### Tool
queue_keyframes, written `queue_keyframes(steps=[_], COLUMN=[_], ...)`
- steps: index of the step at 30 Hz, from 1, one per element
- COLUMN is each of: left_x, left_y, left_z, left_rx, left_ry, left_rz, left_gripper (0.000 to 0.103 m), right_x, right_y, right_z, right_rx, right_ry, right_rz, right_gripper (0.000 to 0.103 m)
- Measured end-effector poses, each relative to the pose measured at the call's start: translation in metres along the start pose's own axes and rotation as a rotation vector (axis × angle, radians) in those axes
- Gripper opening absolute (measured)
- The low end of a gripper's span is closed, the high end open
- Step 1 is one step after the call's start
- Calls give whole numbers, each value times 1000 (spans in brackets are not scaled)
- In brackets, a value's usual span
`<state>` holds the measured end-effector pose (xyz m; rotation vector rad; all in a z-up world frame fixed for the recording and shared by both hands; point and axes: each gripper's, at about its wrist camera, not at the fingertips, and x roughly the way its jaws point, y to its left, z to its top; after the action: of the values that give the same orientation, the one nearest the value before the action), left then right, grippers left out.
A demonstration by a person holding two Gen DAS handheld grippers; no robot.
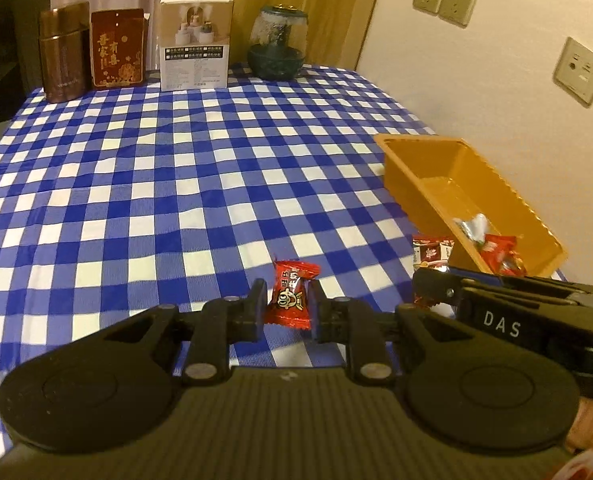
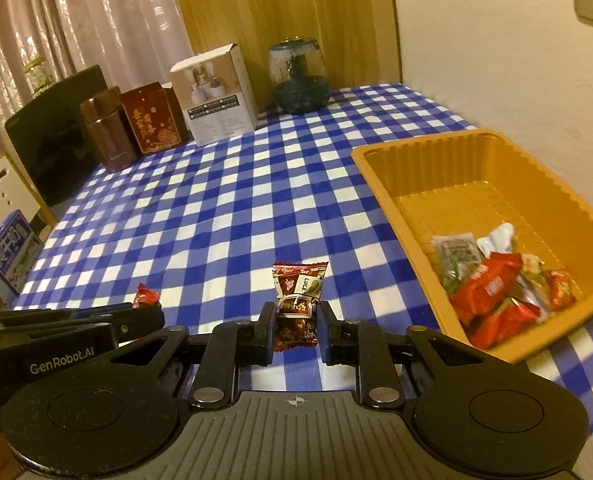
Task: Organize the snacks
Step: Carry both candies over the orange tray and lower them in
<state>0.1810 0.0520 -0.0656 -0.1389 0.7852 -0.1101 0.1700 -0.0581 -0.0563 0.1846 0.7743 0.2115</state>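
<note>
Bench [image 1: 176,168]: spread with a blue-and-white checked cloth, it runs ahead of both grippers to a curtain and a wooden panel.
Tray [image 2: 476,168]: an orange plastic tray with ribbed walls sits ahead and to the right of the right gripper, against the wall; in the left wrist view it lies well right of the left gripper.
Far row: beyond both grippers, at the bench's back edge, stand a brown flask [image 1: 62,52], a red packet [image 1: 116,48], a white box [image 1: 194,40] and a glass dome [image 1: 278,44].
Left gripper [image 1: 288,304]: clamped on a red candy [image 1: 292,296], which stands upright between the fingers with its top above the fingertips.
Right gripper [image 2: 296,322]: closed on a dark brown candy [image 2: 298,300], held upright, its crimped top clear of the fingers, the checked cloth behind it.
Side by side: each gripper appears at the edge of the other's view, the two close together.
Pile of snacks [image 2: 496,284]: red, white and grey wrappers heaped in the tray's near end, just right of the right gripper.
</note>
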Motion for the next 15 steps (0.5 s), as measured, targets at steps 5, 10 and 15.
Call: queue_keyframes(steps=[5,10,15], left_x=[-18,-30,-39], left_y=[-9,-19,-26], left_z=[-9,-15,-19], left_rx=[4,10,17], left_ry=[-3,-4,-8], left_rz=[4,6,5], left_gripper=[19,19,19], right_x=[-20,-35,-48], right_y=[0,-1,-4], right_z=[-7,-10,-10], right_rx=[-6,-8,-14], right_ry=[-7,-16,-29], right_rz=[5,6,9], right_gripper=[21,21,21])
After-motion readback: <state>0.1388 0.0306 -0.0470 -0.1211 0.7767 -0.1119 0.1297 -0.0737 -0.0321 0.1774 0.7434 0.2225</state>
